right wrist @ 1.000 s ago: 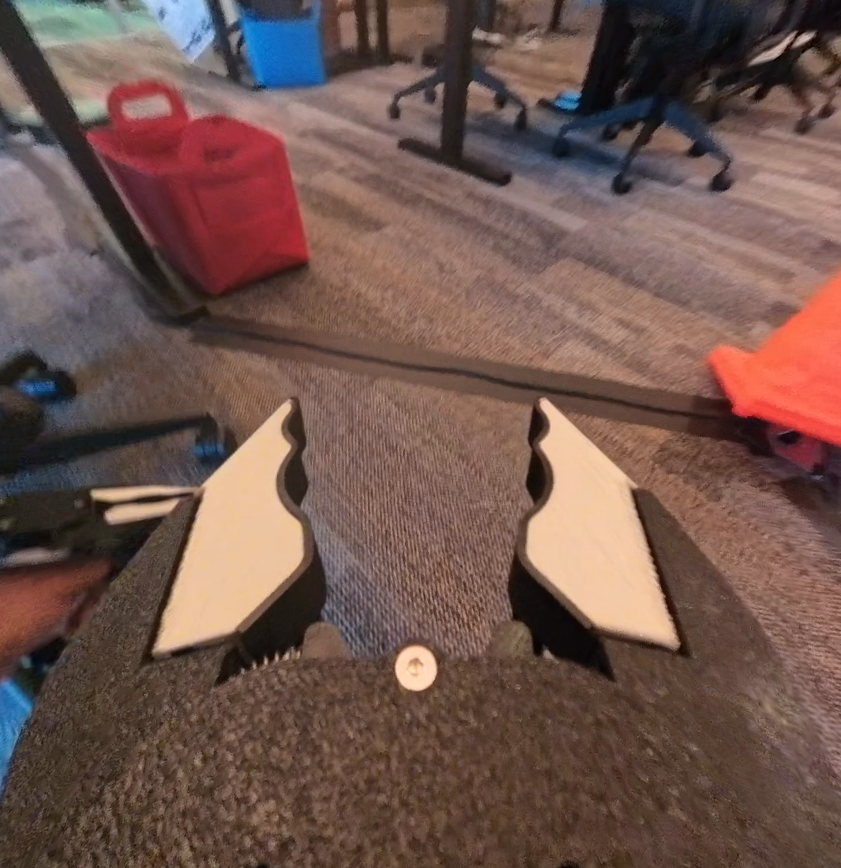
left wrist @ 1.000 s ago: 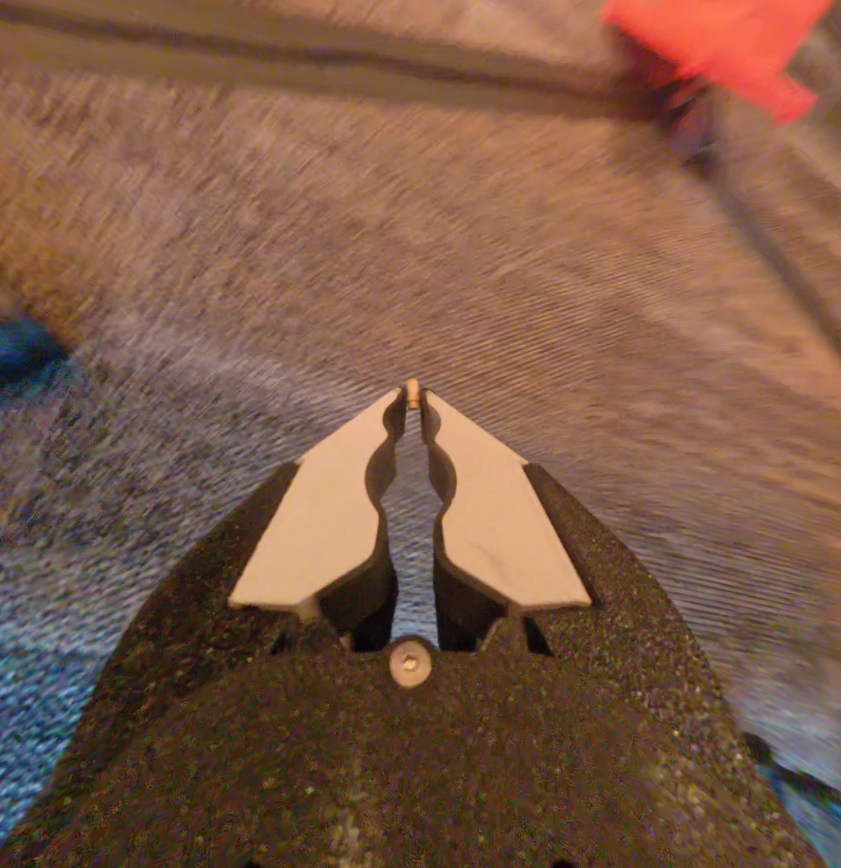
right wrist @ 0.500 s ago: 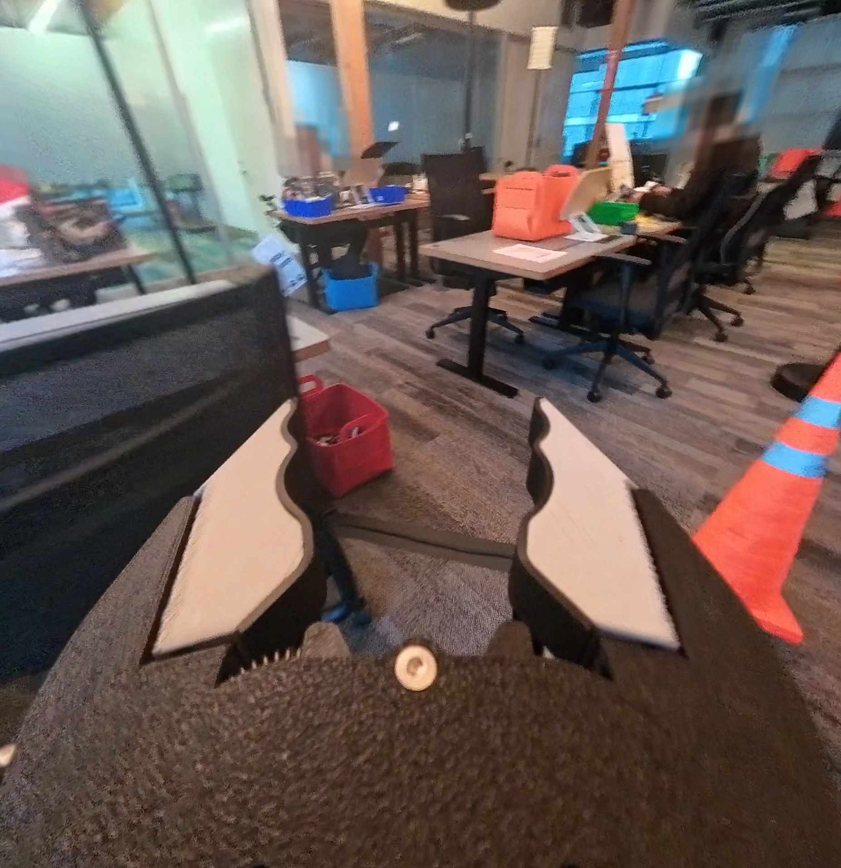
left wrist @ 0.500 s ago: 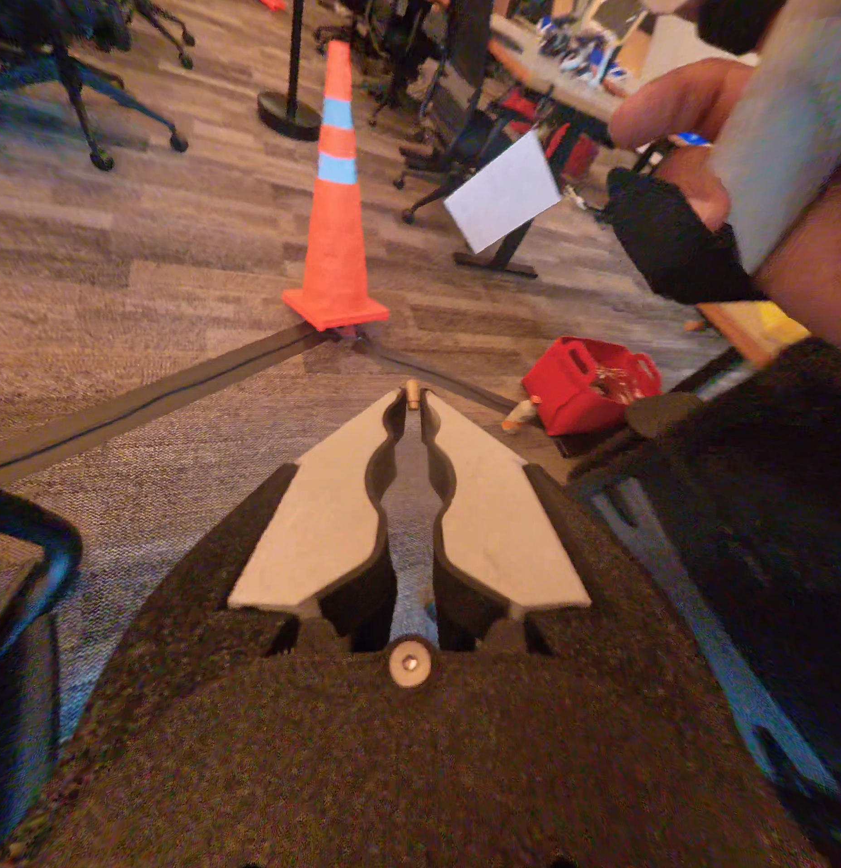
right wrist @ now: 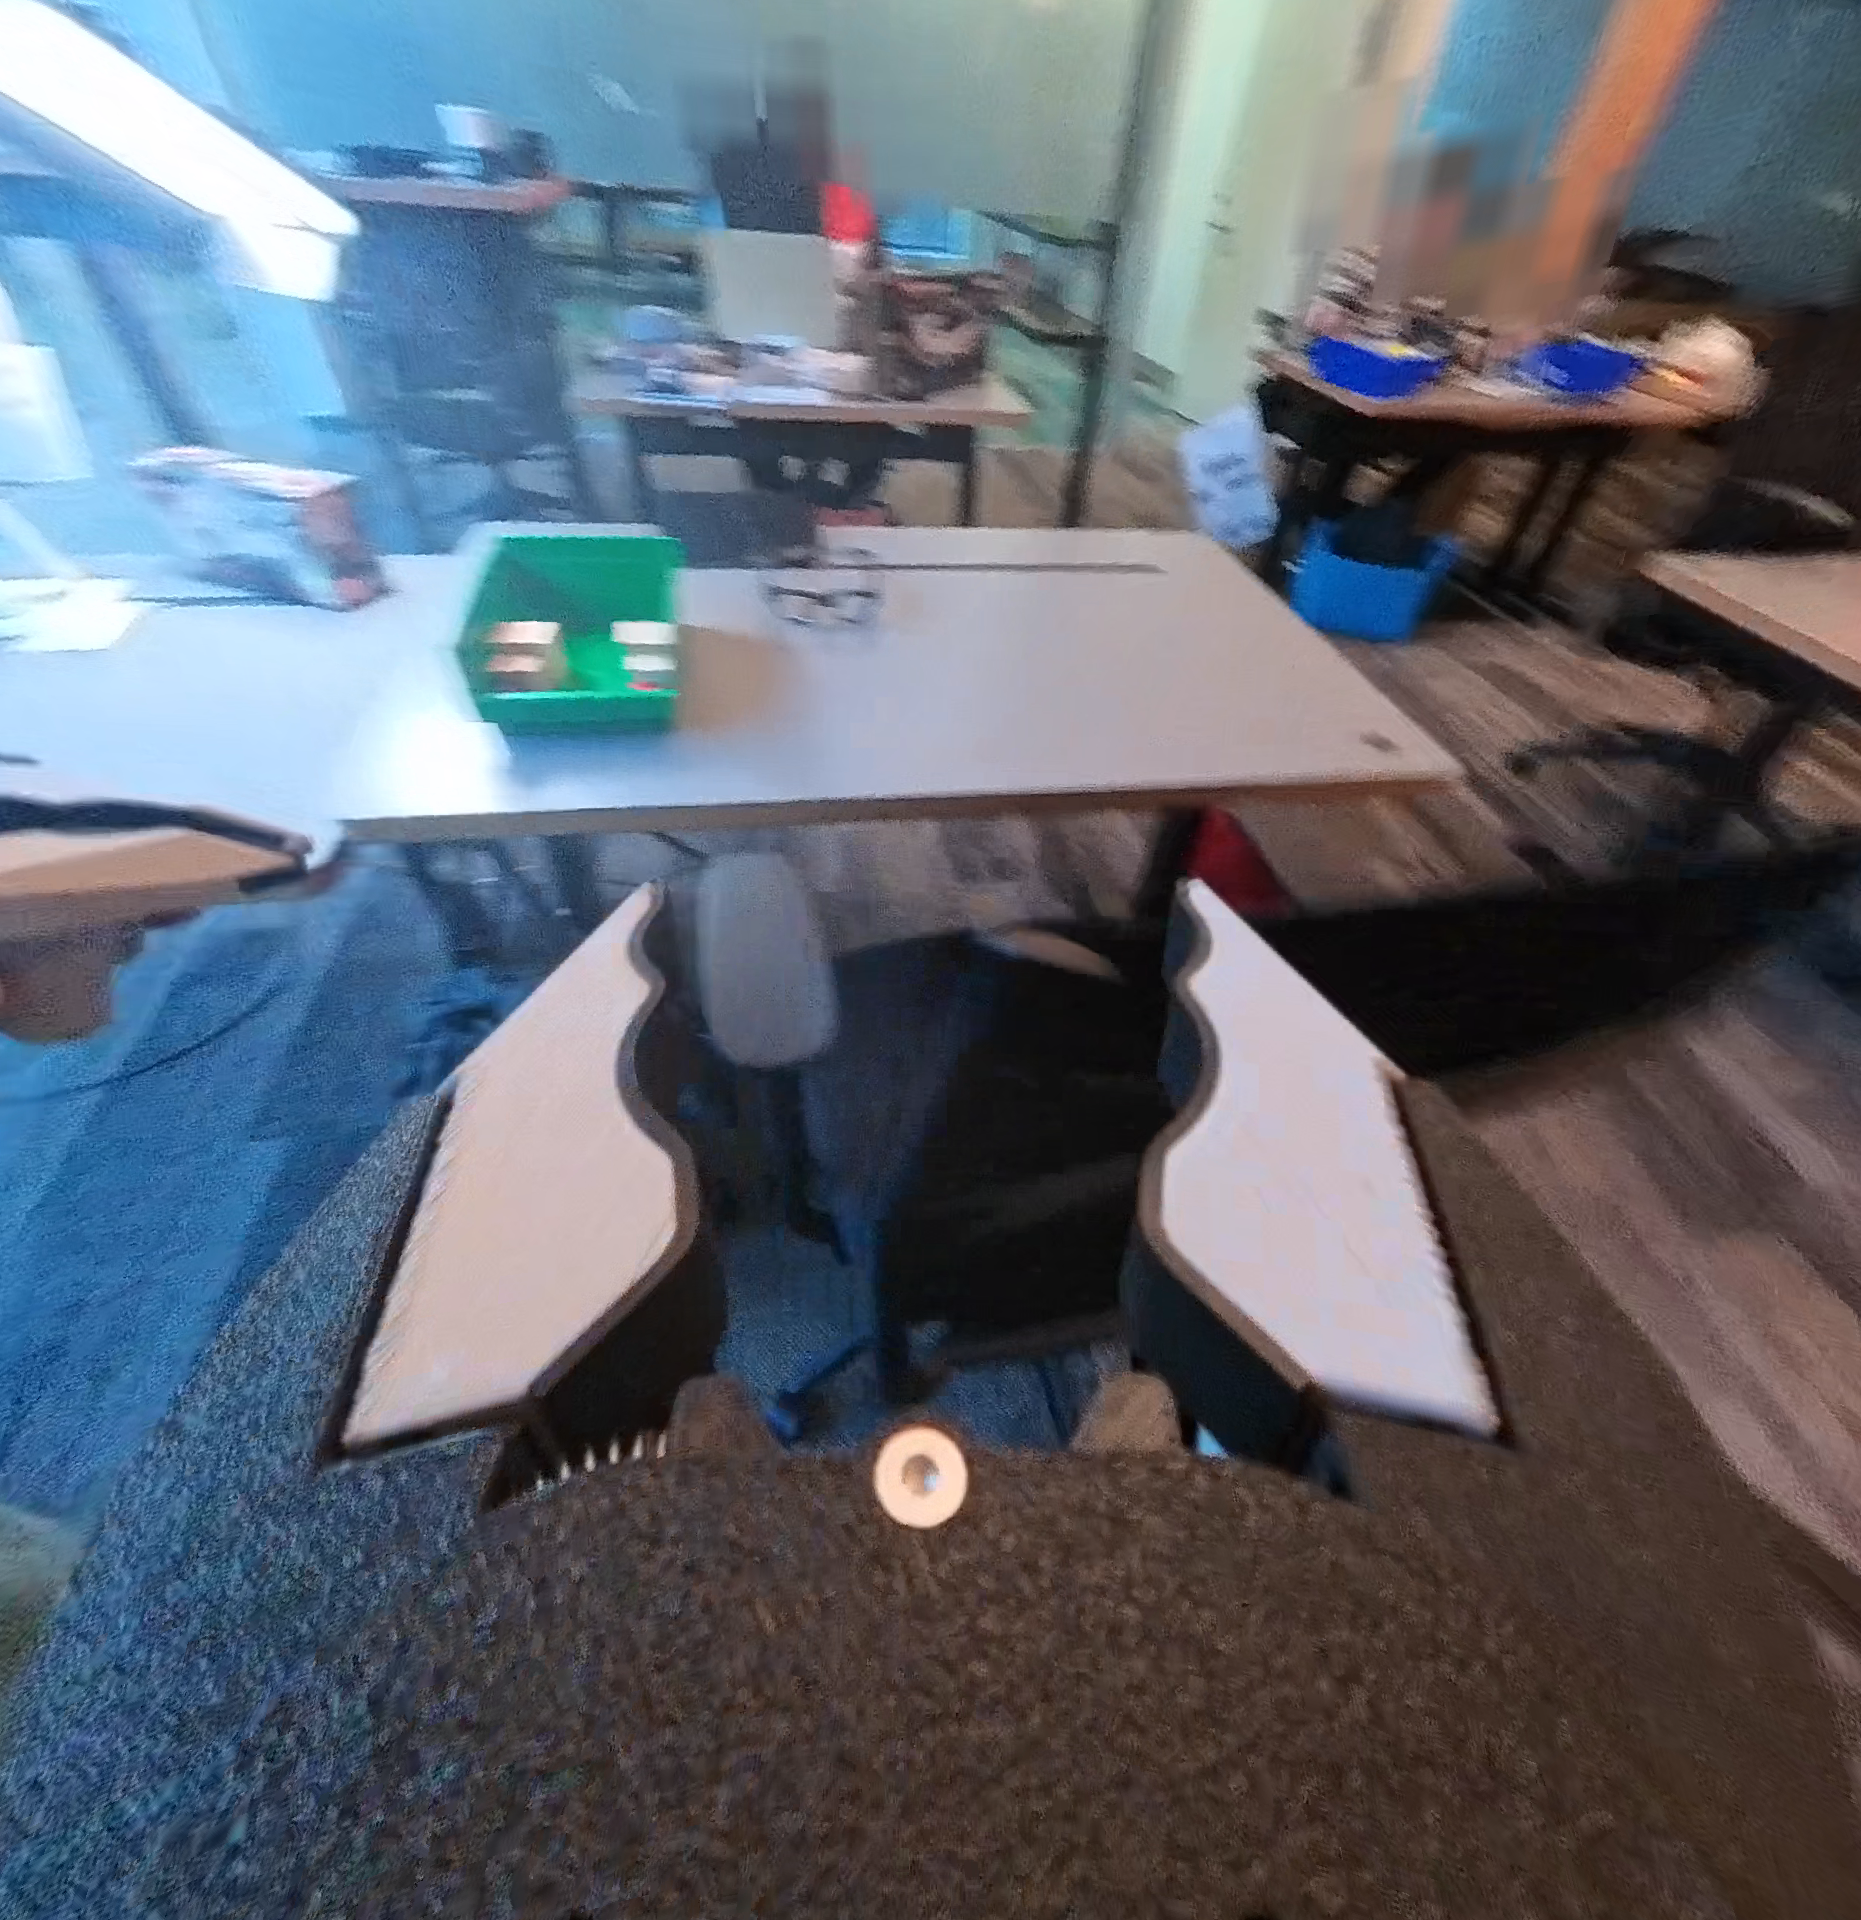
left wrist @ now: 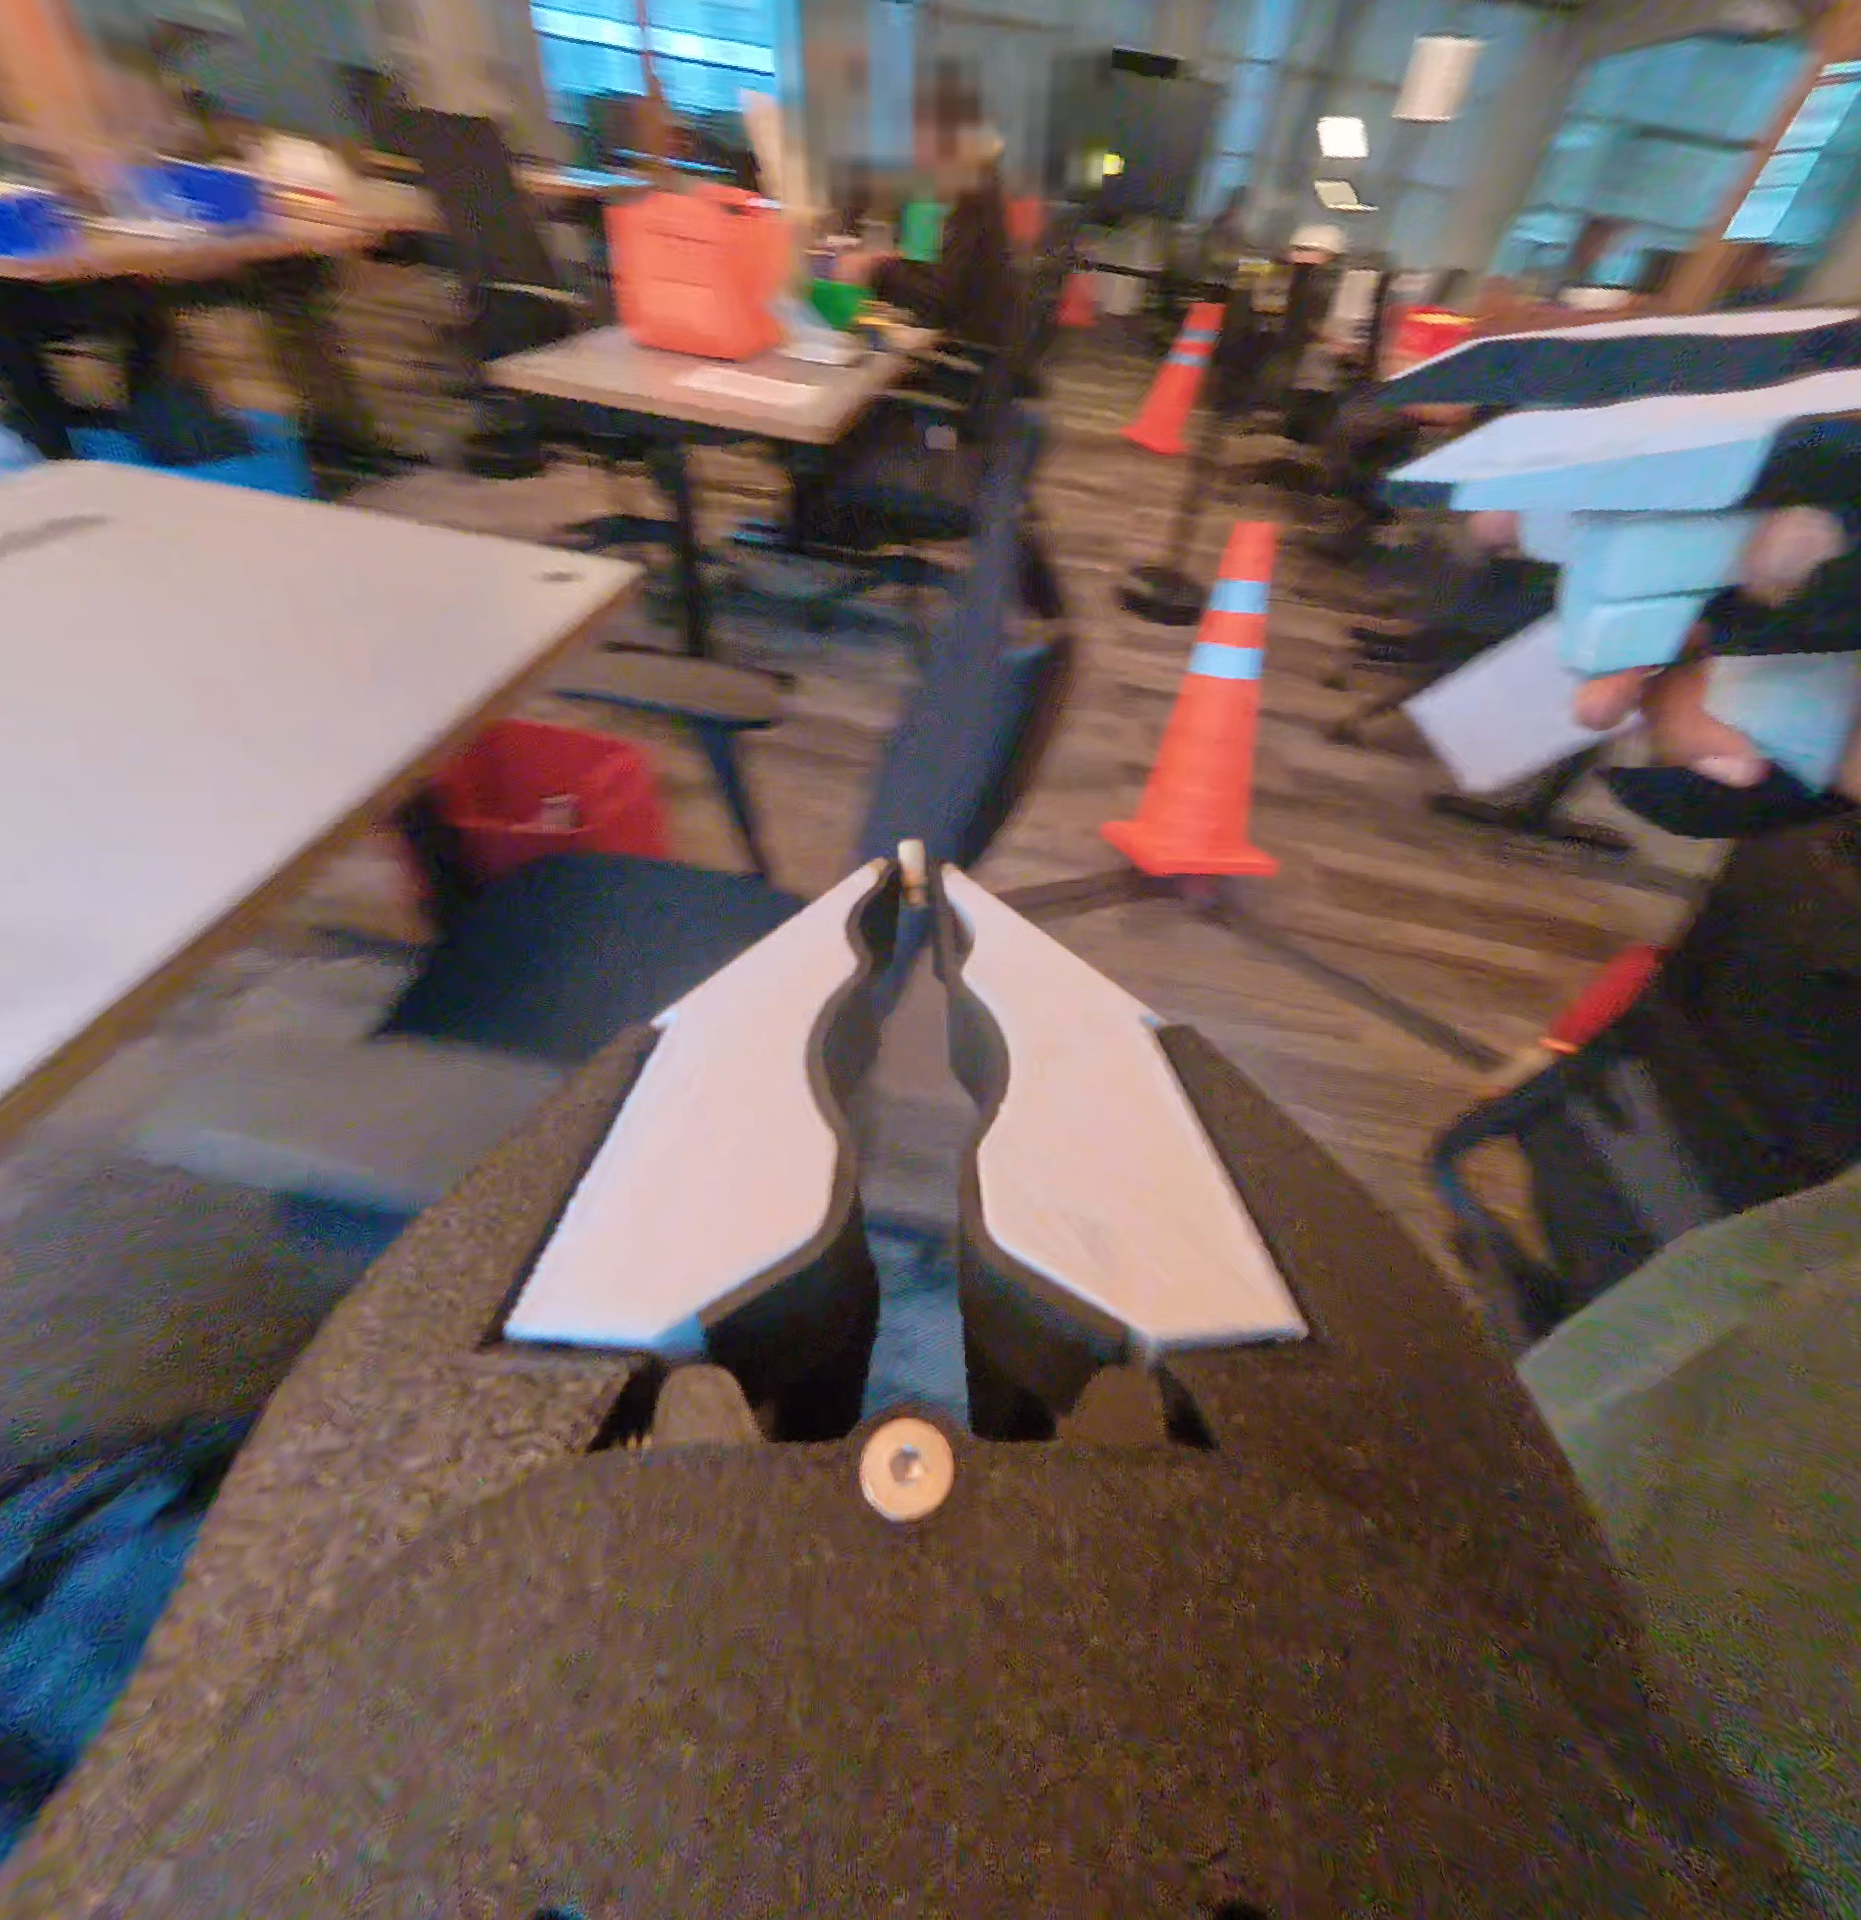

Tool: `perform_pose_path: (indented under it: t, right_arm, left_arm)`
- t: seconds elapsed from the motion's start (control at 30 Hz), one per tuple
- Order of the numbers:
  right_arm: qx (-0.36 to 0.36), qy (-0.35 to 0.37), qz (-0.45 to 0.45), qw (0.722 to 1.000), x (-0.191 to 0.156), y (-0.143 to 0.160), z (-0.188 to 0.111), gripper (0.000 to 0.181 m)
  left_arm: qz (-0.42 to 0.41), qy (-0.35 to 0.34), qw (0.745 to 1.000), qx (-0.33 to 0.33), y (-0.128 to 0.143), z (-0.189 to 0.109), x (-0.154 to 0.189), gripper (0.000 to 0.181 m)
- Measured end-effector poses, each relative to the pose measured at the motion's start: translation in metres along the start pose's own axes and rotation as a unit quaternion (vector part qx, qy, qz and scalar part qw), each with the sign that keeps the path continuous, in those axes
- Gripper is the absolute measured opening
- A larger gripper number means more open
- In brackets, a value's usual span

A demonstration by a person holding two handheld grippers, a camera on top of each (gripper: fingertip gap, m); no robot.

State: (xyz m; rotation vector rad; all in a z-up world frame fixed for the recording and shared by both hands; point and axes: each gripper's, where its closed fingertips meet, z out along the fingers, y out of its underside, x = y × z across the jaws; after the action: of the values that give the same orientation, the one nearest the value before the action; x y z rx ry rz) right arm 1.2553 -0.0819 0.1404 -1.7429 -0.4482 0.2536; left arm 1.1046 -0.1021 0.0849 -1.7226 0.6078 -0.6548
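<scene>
My left gripper (left wrist: 913, 875) is shut on a small tan peg (left wrist: 911, 858) that pokes out between its tips. It is held in the air beside a grey table (left wrist: 178, 675). My right gripper (right wrist: 921, 914) is open and empty, in the air in front of the same table (right wrist: 1061, 707), above a black office chair (right wrist: 1019, 1101). A green bin (right wrist: 573, 644) with small items stands on the table. The right gripper also shows at the right of the left wrist view (left wrist: 1632, 436), and the left gripper at the left edge of the right wrist view (right wrist: 126, 862).
An orange cone (left wrist: 1206, 727) stands on the floor ahead and a second one (left wrist: 1175, 379) farther back. A red bin (left wrist: 541, 800) sits under the table. Other desks, chairs, blue bins (right wrist: 1362, 592) and a seated person (left wrist: 957, 270) are farther off.
Both grippers have swung up from facing the carpet to facing the room and the table. The left stays shut on the peg; the right stays open.
</scene>
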Motion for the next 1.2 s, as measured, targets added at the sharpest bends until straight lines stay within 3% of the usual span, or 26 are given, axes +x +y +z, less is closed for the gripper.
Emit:
perform_pose_path:
  t: [0.13,0.23,0.4,0.53,0.7,0.87,0.93,1.03,1.13,1.2]
  right_arm:
    - [0.011,-0.122,-0.040,0.992,-0.176,-0.022,0.081,0.092]
    - [0.000,-0.231,-0.015,0.973,-0.313,-0.039,0.123,0.090]
    - [-0.030,-0.389,-0.041,0.920,-0.503,-0.044,0.173,0.090]
    - [-0.062,-0.491,-0.063,0.867,-0.619,-0.040,0.206,0.090]
    - [-0.063,-0.561,-0.087,0.821,-0.725,-0.047,0.268,0.090]
    - [-0.038,-0.608,-0.099,0.787,-0.821,-0.064,0.337,0.089]
    - [-0.016,-0.607,-0.145,0.781,-0.853,-0.067,0.367,0.089]
    - [-0.012,-0.605,-0.146,0.783,-0.886,-0.082,0.400,0.089]
    - [-0.008,-0.589,-0.160,0.792,-0.906,-0.084,0.428,0.089]
    - [-0.005,-0.562,-0.172,0.809,-0.913,-0.080,0.449,0.089]
  left_arm:
    - [-0.008,-0.176,0.984,-0.010,0.034,-0.184,-0.140,0.005]
    - [-0.050,-0.294,0.954,-0.037,0.062,-0.327,-0.213,0.005]
    - [-0.108,-0.467,0.876,-0.044,0.103,-0.536,-0.265,0.006]
    - [-0.166,-0.561,0.810,-0.044,0.143,-0.644,-0.284,0.006]
    - [-0.214,-0.636,0.741,-0.016,0.170,-0.724,-0.331,0.006]
    - [-0.173,-0.678,0.714,0.005,0.140,-0.779,-0.408,0.006]
    - [-0.163,-0.682,0.713,0.002,0.134,-0.799,-0.441,0.006]
    - [-0.159,-0.673,0.722,-0.009,0.132,-0.818,-0.484,0.005]
    - [-0.153,-0.649,0.745,-0.017,0.133,-0.824,-0.520,0.006]
    - [-0.160,-0.616,0.771,-0.023,0.146,-0.822,-0.564,0.006]
